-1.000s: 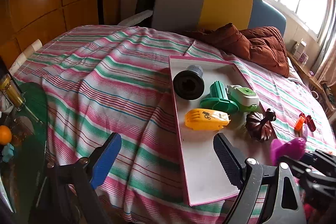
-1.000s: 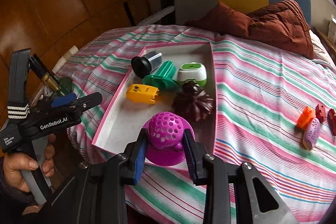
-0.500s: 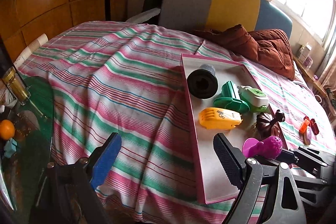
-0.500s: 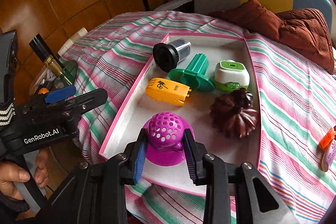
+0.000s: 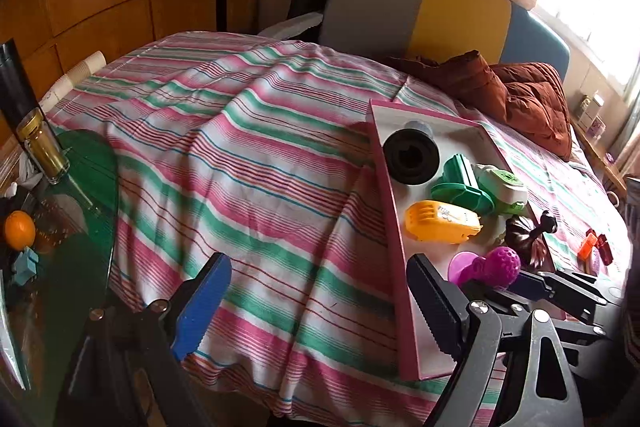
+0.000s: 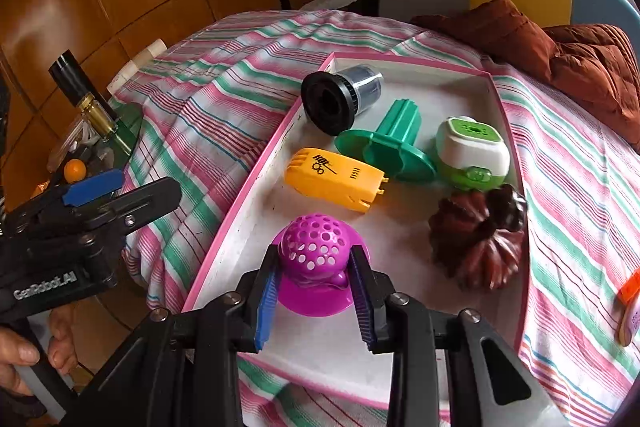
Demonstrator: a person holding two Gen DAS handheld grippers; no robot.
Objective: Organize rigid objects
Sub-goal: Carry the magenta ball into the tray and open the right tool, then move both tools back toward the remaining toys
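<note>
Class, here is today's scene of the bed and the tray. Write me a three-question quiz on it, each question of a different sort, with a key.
1. True or false: the right gripper is shut on the purple perforated piece.
2. Which item lies nearest the tray's far corner? A) yellow casing B) black cylinder C) brown fluted mould
3. Fill in: the left gripper's fingers are ____, with nothing between them.

Key: 1 true; 2 B; 3 open
</note>
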